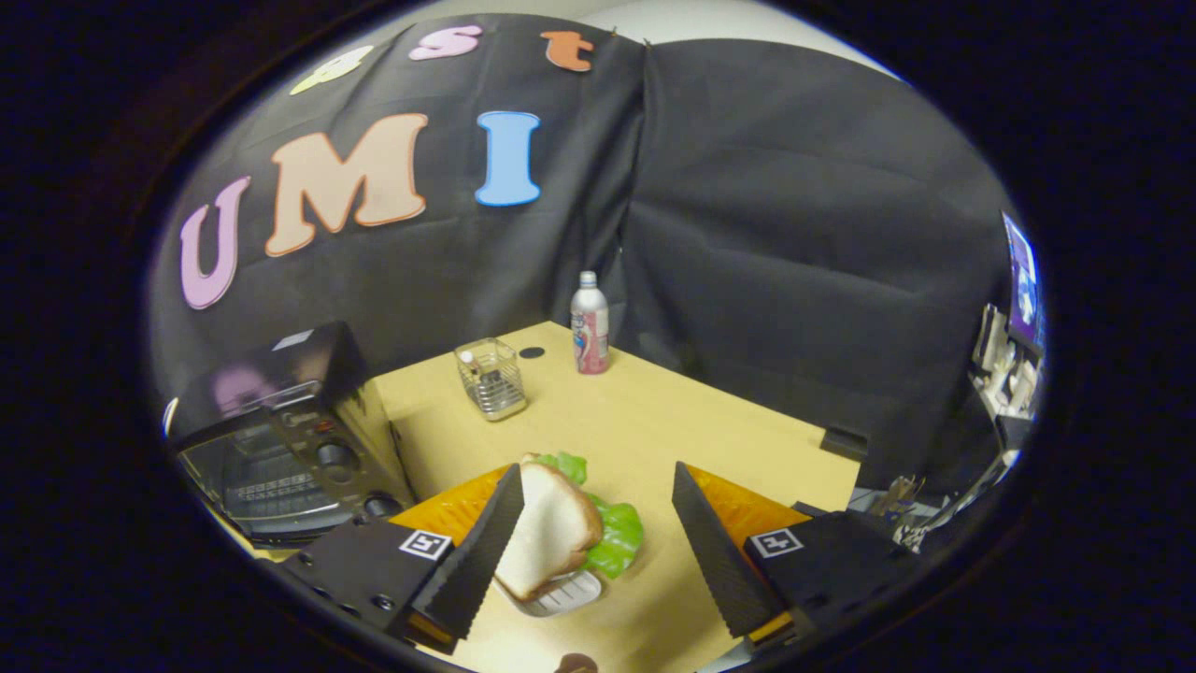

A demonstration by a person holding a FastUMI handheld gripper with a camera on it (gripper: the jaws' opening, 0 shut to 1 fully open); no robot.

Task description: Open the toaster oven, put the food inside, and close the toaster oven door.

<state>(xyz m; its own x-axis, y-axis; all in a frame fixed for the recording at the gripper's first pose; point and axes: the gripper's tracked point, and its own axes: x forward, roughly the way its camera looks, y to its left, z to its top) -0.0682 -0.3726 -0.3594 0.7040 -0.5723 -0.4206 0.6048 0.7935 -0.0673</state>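
A black toaster oven [280,449] stands at the left end of the wooden table [654,411], its glass door closed and its knobs facing me. A toy sandwich [561,528] of white bread and green lettuce rests on a small white plate [565,595]. It lies between my fingers, close against the left finger [476,551], while the right finger [715,551] stands well apart from it. My gripper [598,551] is open and hovers just above the table over the sandwich.
A wire mesh holder [492,378] and a pink-labelled bottle [590,324] stand toward the table's far corner. A small dark round spot [532,352] lies between them. The black cloth wall runs behind, and cluttered equipment [1004,365] sits off the table's right side.
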